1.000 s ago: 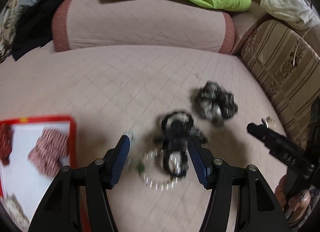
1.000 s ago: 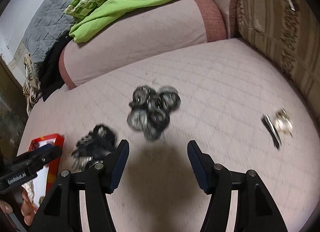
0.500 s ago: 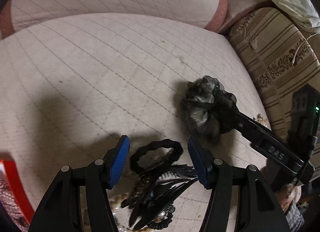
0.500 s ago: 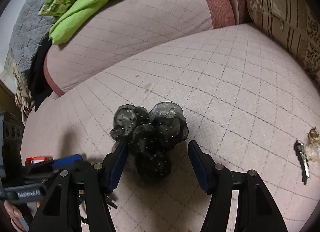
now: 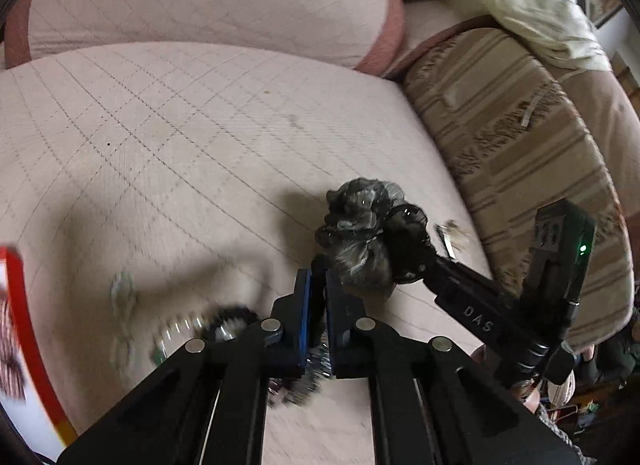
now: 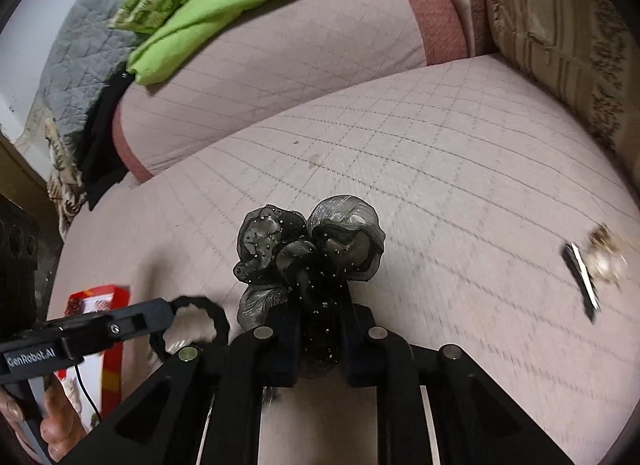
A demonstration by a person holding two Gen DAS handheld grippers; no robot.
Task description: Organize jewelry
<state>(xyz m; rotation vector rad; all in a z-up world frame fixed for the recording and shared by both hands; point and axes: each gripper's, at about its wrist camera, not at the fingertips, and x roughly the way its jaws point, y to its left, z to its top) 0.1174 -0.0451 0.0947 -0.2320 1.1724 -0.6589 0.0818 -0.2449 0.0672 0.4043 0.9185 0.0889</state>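
At the lower centre of the frame, the right gripper (image 6: 320, 339) clamps the black organza bow (image 6: 308, 249). The left gripper (image 5: 317, 321) is pinched nearly closed on a black hair tie (image 6: 192, 323) above the quilted sofa seat (image 6: 440, 169).

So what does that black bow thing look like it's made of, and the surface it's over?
The black bow looks like sheer organza or tulle: translucent, softly shiny folds dotted with tiny beads or sequins. The right gripper is closed on its lower part. The pink cover beneath looks like matte quilted cotton or a similar fabric, with a stitched diamond grid; the exact fibre can't be told.
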